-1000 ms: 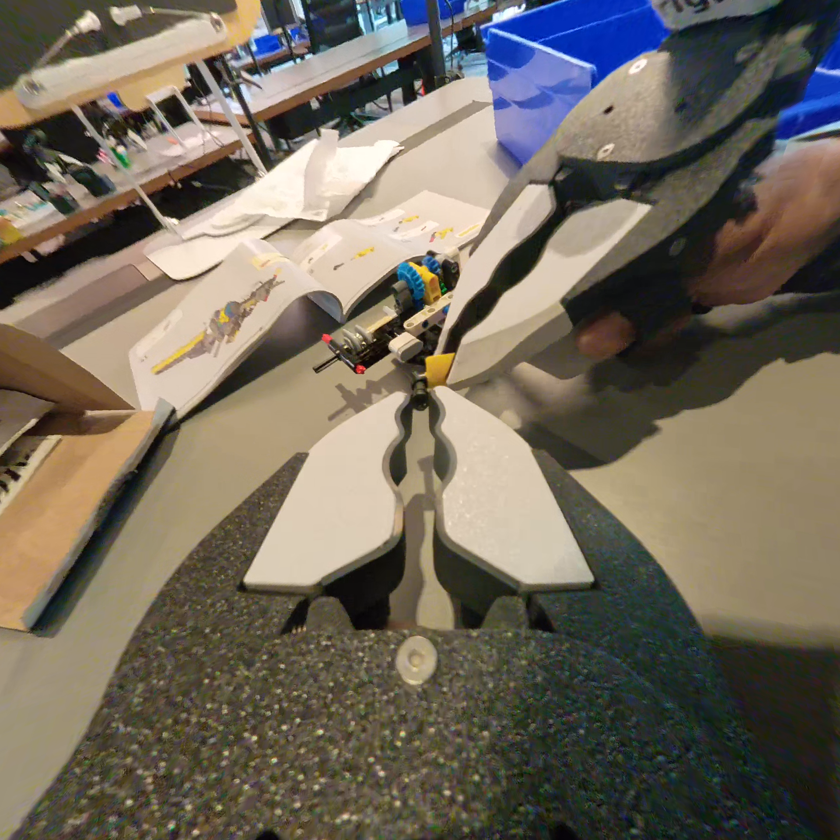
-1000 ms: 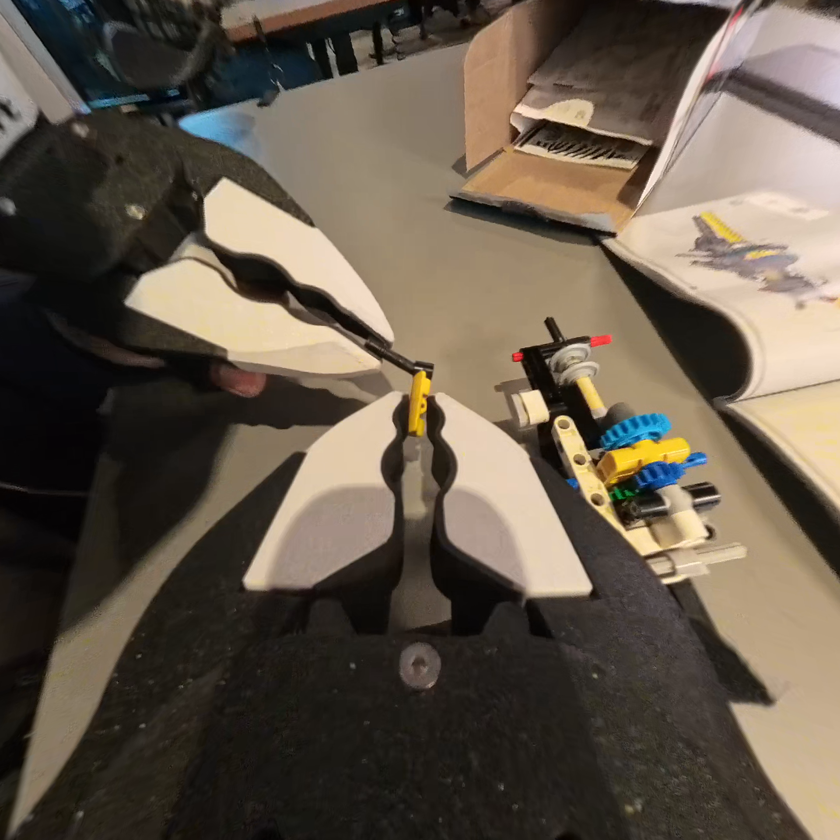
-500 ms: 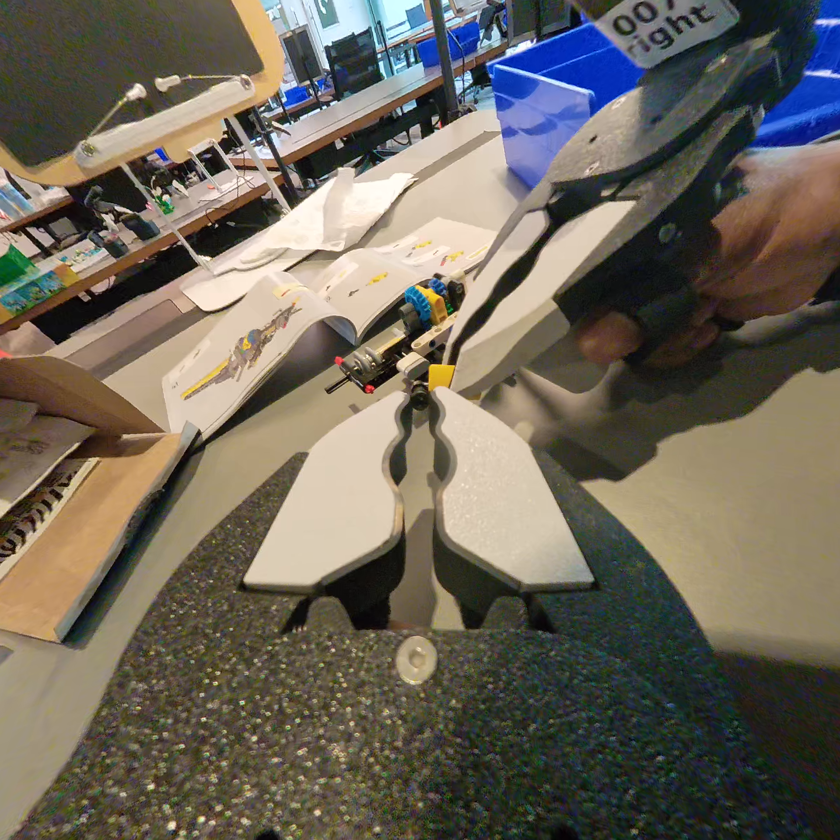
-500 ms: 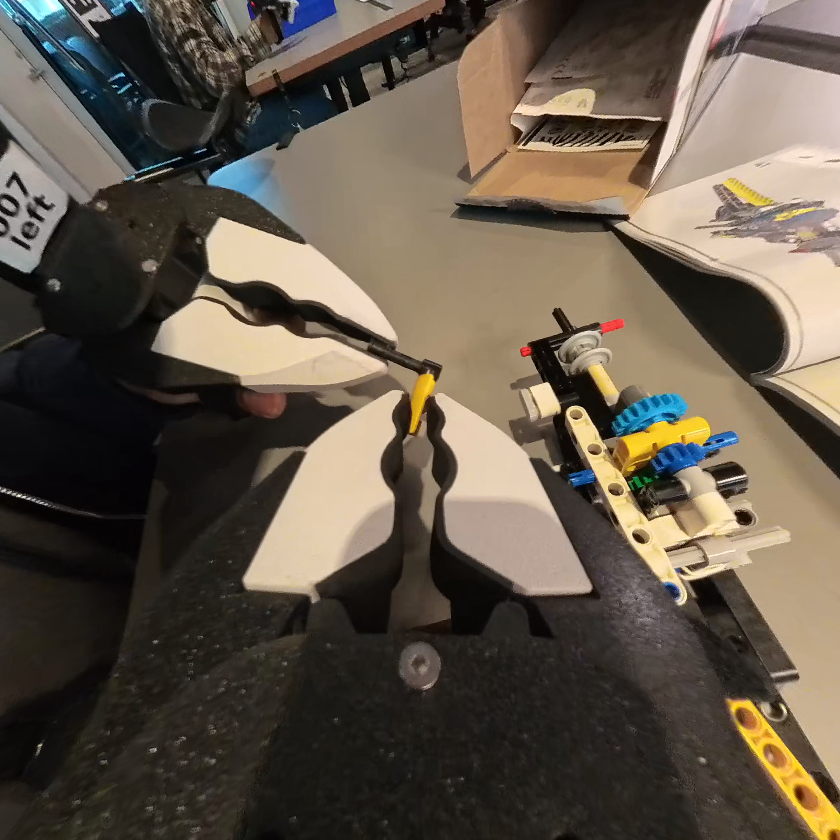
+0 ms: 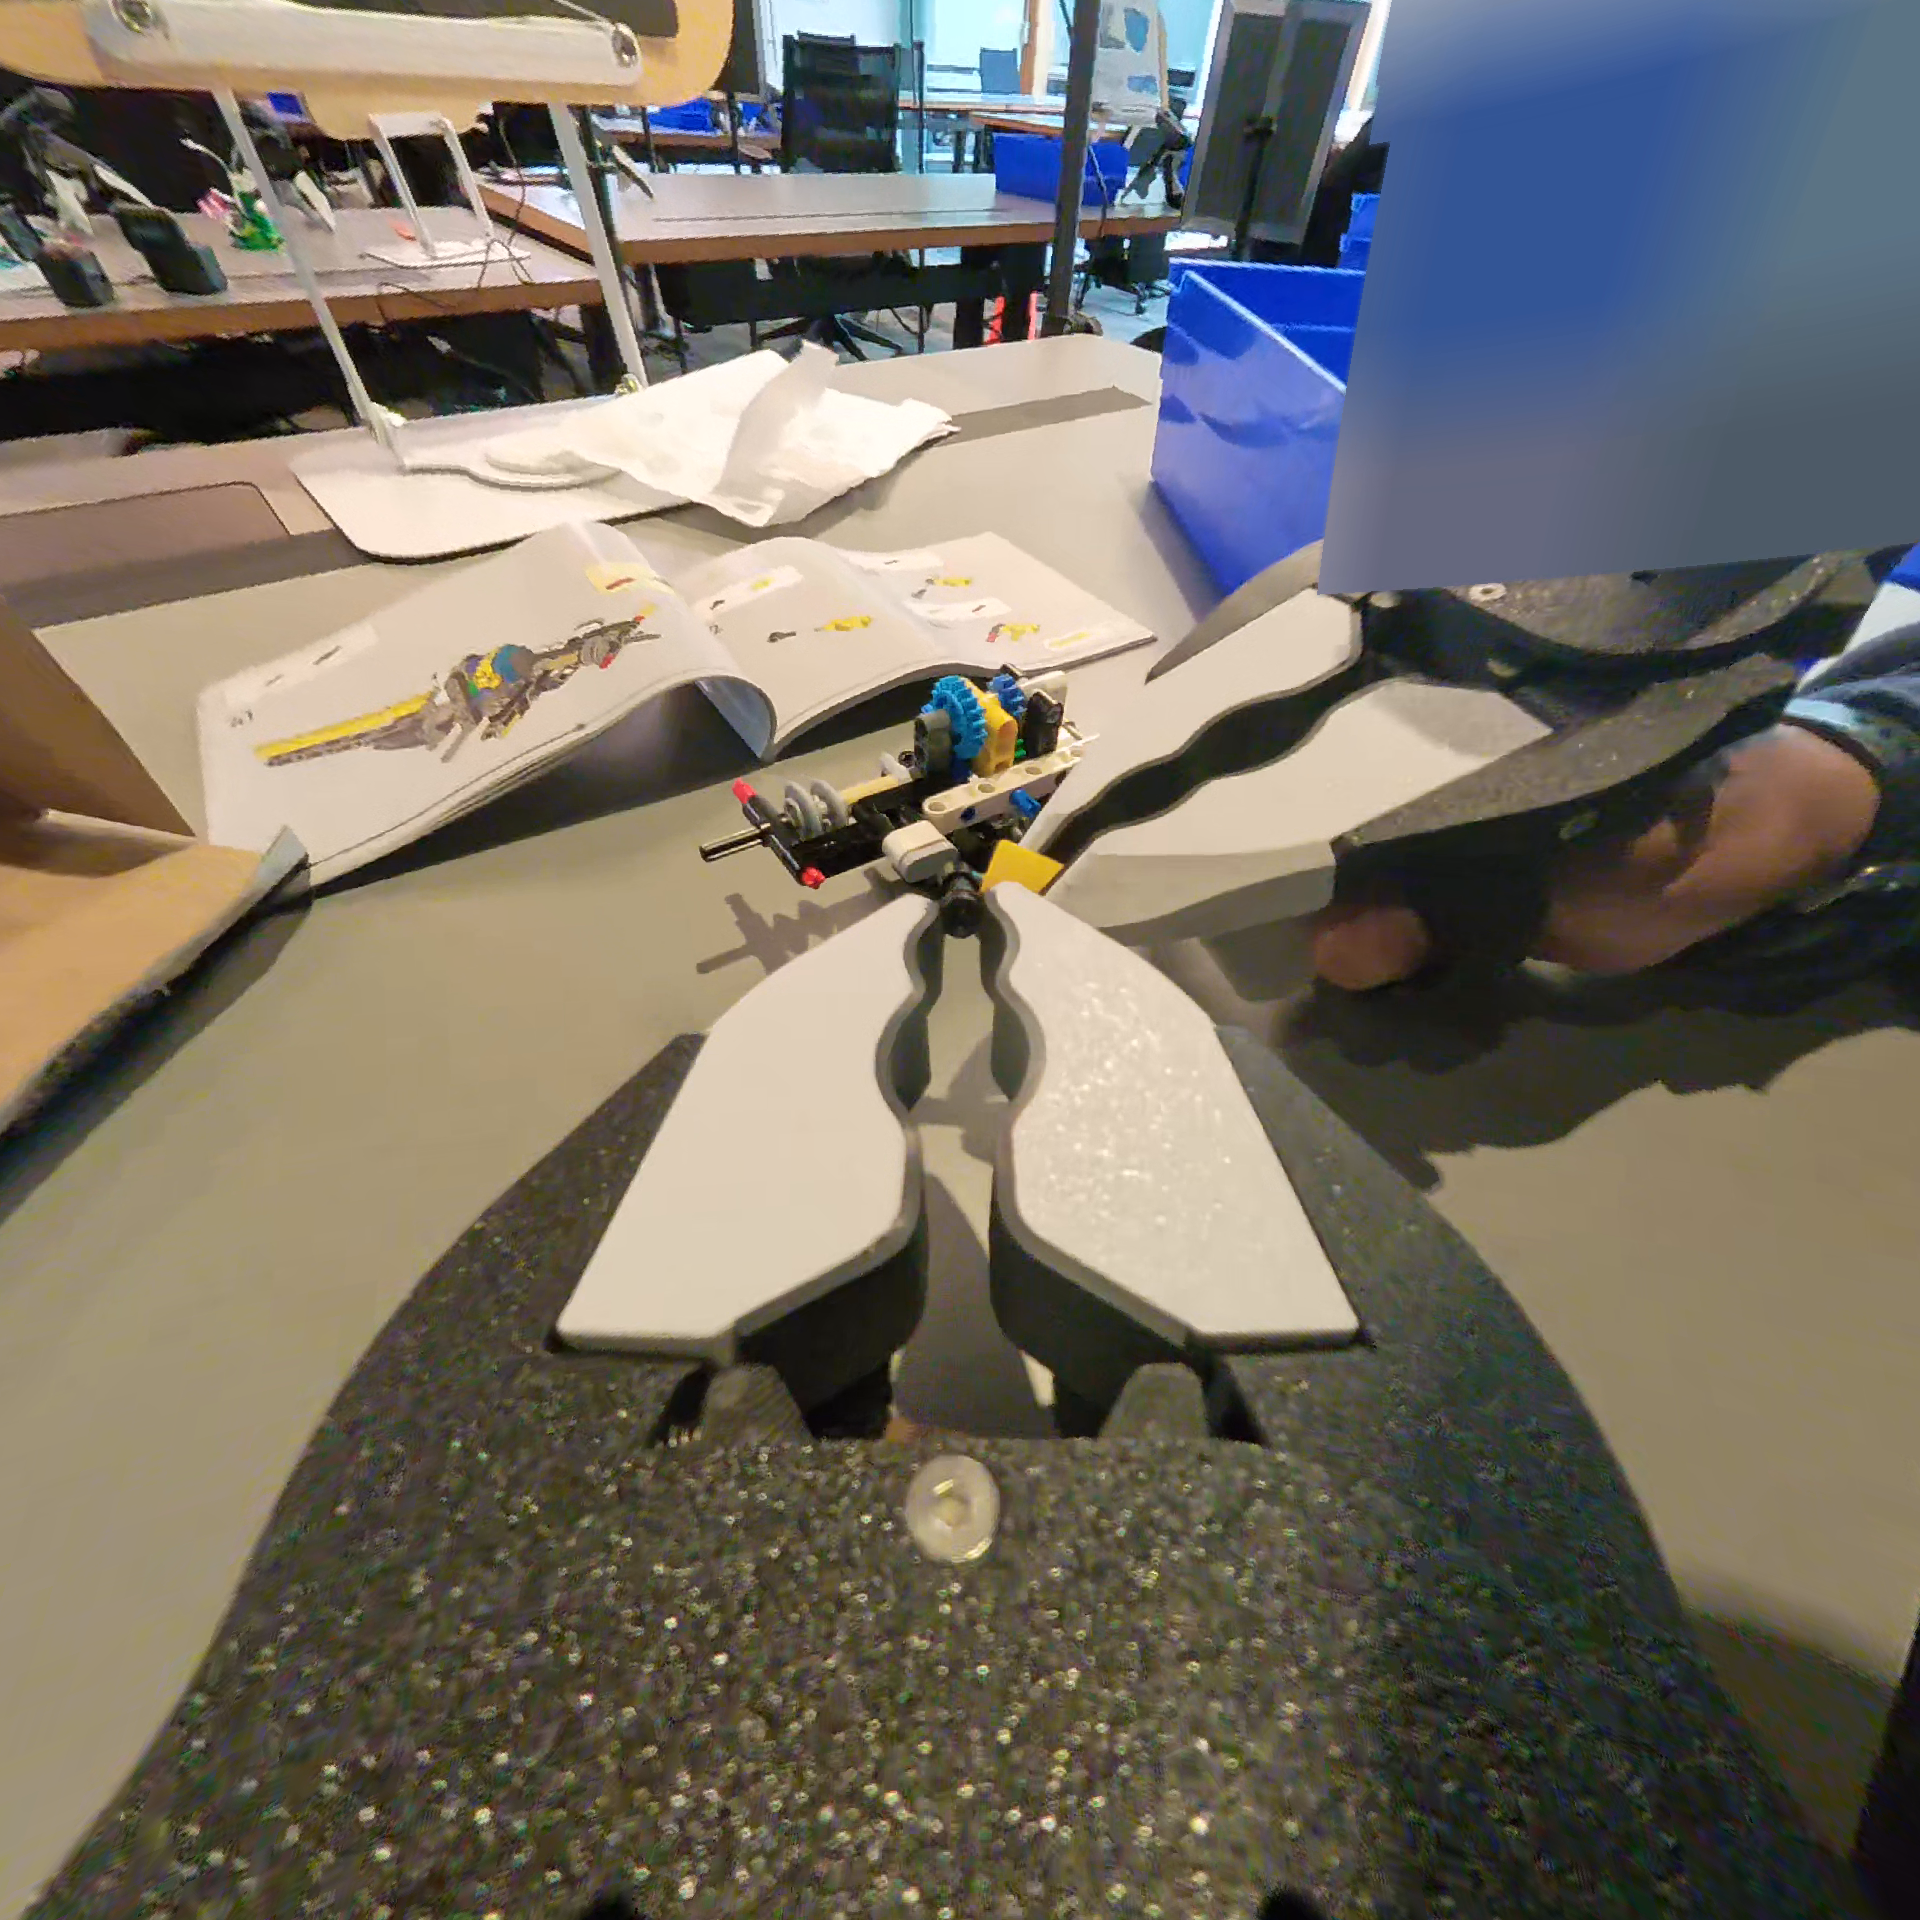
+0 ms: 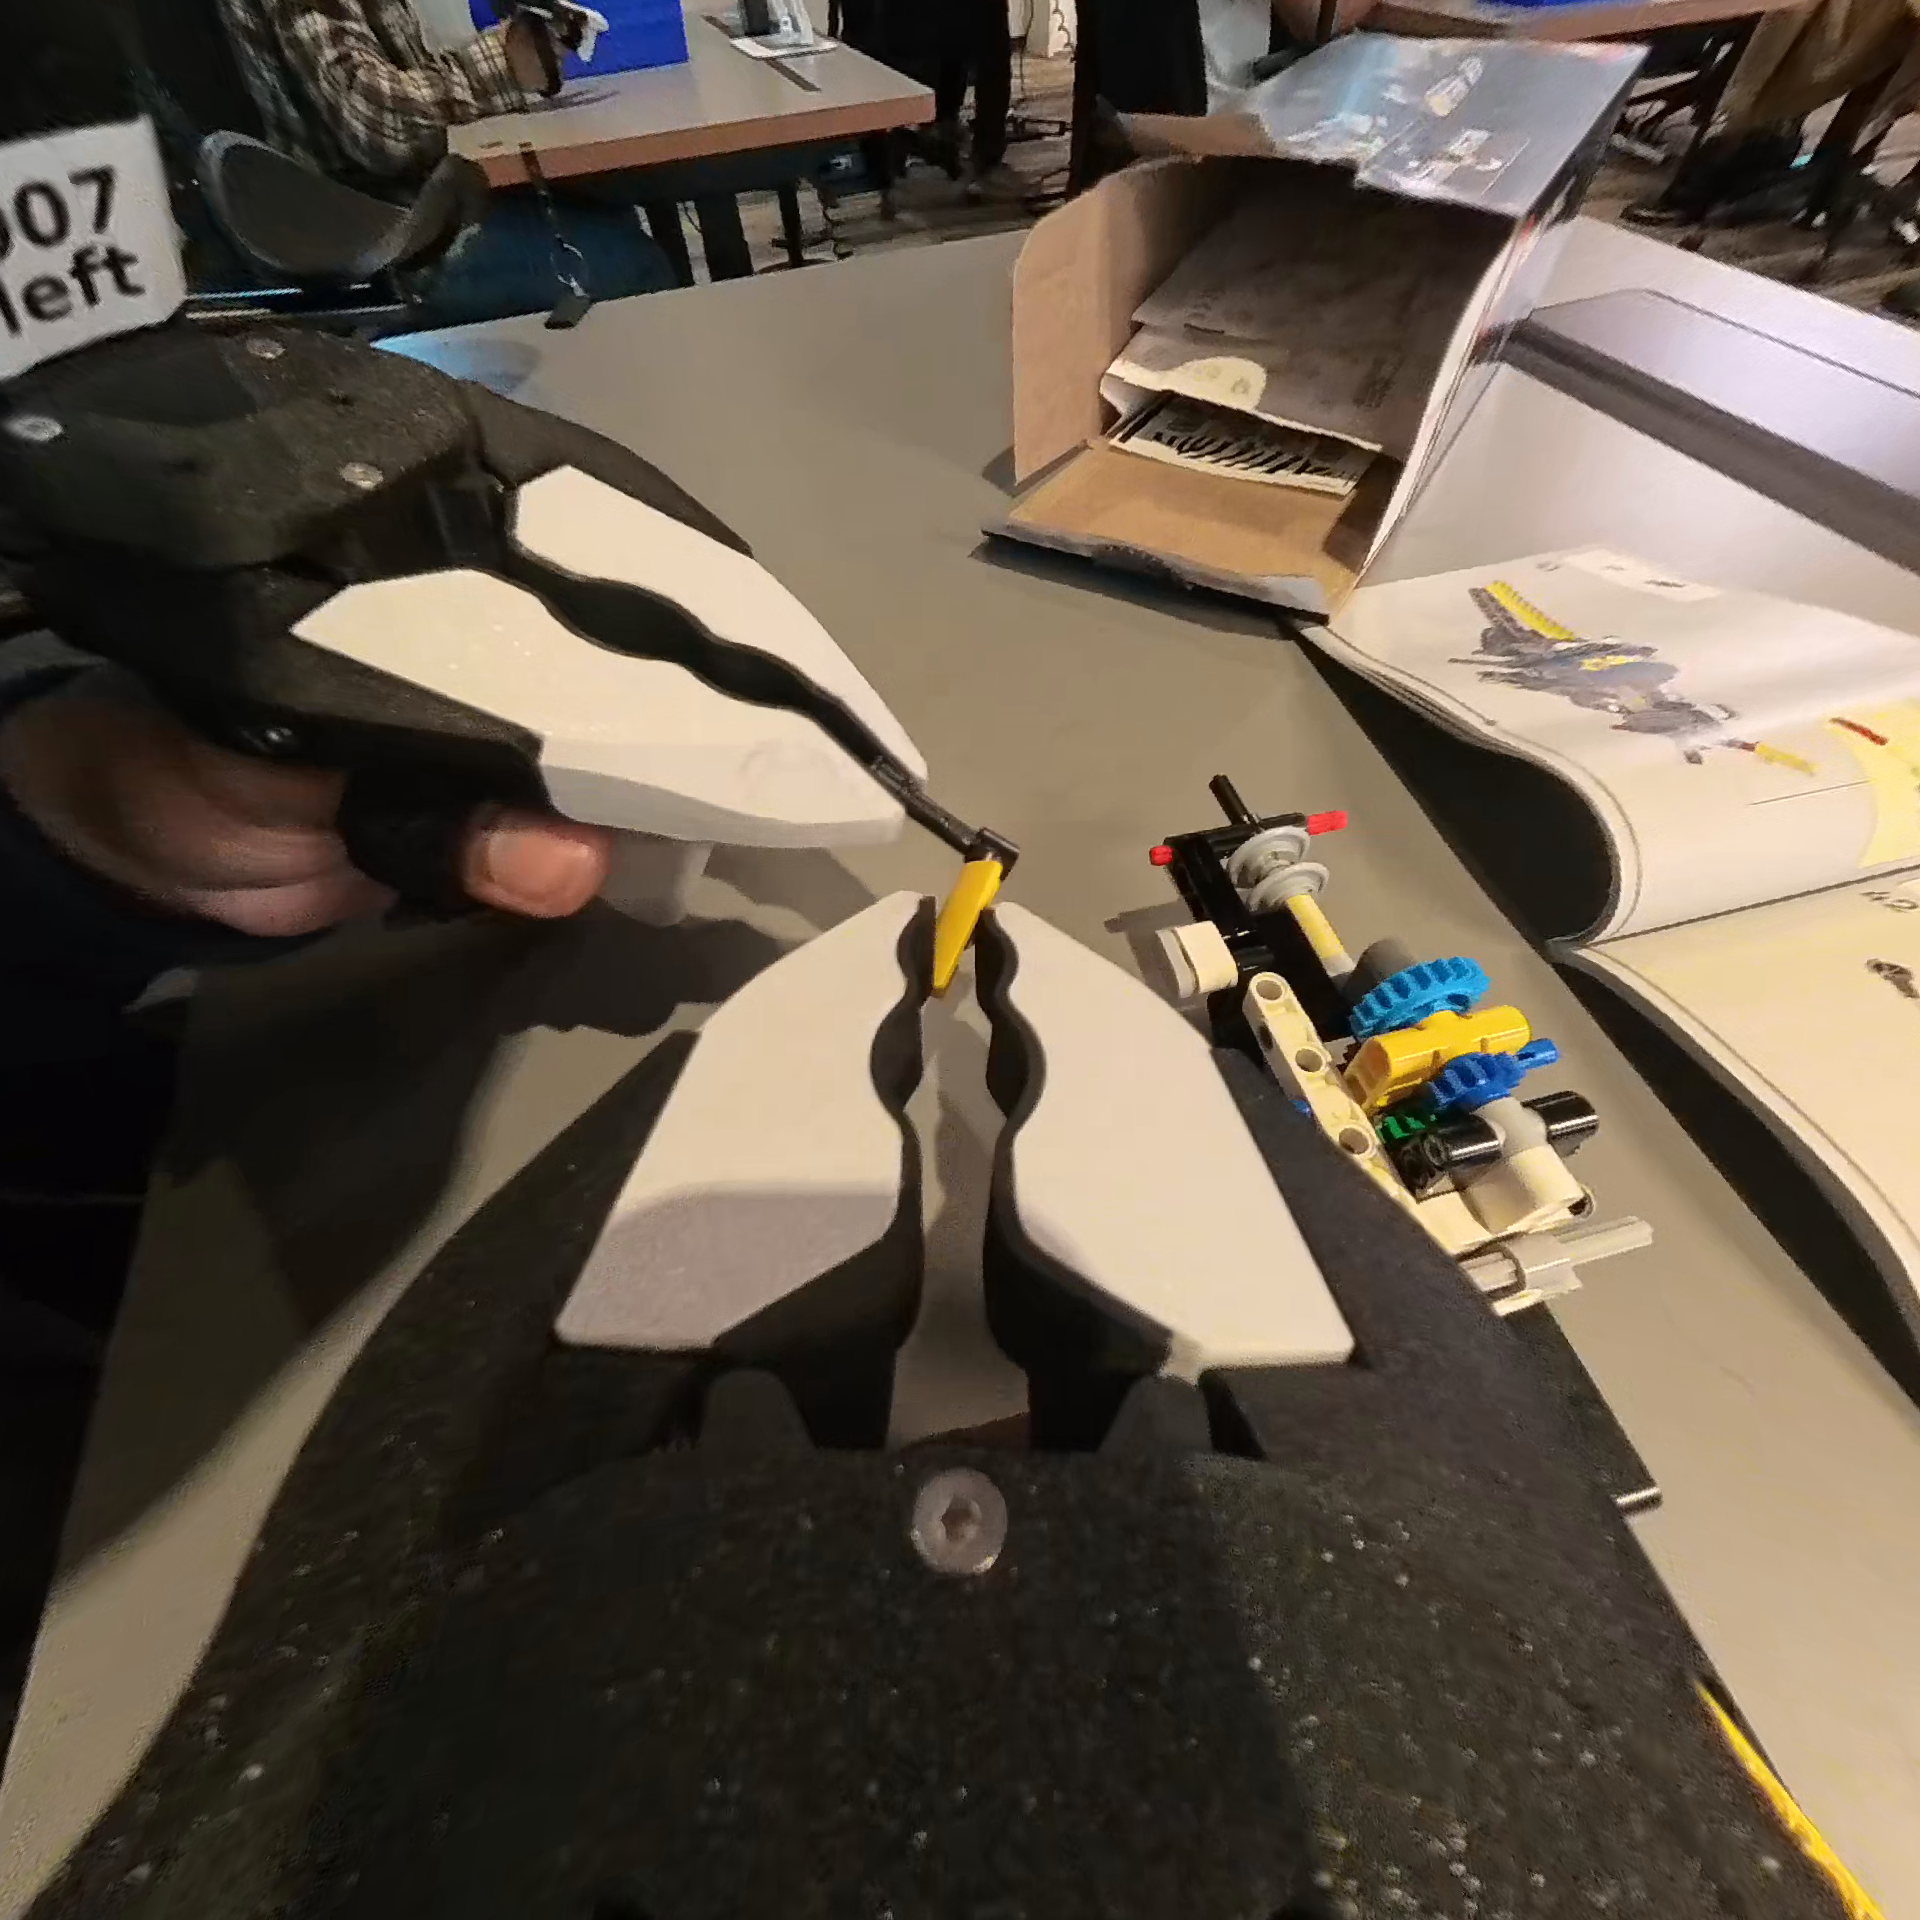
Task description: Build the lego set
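My left gripper (image 5: 961, 909) is shut on a thin black axle (image 5: 958, 902), which also shows in the right wrist view (image 6: 935, 821). My right gripper (image 6: 961, 920) is shut on a small yellow piece (image 6: 961, 920); the axle's end is in the top of that piece. The yellow piece shows in the left wrist view (image 5: 1018, 868) at the right gripper's tips. The two grippers meet tip to tip above the grey table (image 6: 1039, 644). The half-built model (image 6: 1371, 1039) with blue gears, a yellow part and a tan beam lies just right of my right gripper, and beyond my left gripper (image 5: 914, 790).
An open instruction booklet (image 5: 582, 675) lies behind the model, also in the right wrist view (image 6: 1662, 748). An open cardboard box (image 6: 1247, 416) lies on its side farther back. Blue bins (image 5: 1236, 436) stand at the far right. White paper bags (image 5: 727, 436) and a lamp base lie behind the booklet. The tips of both grippers are at nearly the same place.
Both grippers stayed shut and joined at the axle and yellow piece. The yellow piece has tilted, its top leaning toward the axle end. The views have lifted slightly.
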Available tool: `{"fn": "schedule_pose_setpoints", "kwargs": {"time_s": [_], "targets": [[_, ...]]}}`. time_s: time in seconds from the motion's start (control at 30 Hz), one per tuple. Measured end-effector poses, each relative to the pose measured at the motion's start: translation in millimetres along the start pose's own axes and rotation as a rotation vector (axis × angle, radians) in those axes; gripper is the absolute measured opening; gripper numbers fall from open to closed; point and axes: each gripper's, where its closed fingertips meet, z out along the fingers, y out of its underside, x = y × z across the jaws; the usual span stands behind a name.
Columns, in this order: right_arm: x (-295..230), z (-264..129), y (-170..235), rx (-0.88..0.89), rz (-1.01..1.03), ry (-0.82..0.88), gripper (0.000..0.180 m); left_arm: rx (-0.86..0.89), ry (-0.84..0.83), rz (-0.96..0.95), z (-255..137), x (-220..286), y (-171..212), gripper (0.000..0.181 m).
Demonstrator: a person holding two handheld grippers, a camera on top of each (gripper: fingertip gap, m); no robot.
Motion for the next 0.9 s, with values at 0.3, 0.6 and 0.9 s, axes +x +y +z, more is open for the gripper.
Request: {"fn": "schedule_pose_setpoints", "kwargs": {"time_s": [0.3, 0.6, 0.9], "targets": [[-0.4, -2.2, -2.4, 0.026, 0.076, -0.028, 0.007, 0.028, -0.044, 0.161, 0.4, 2.1, -3.1, 0.006], [1.9, -4.0, -5.2, 0.048, 0.020, 0.028, 0.007, 0.044, 0.010, -0.188, 2.7, 0.3, -5.4, 0.007], [1.8, -5.4, -7.7, 0.066, 0.038, 0.027, 0.007, 0.063, -0.030, -0.065, 3.1, 1.0, -9.2, 0.007]]}}
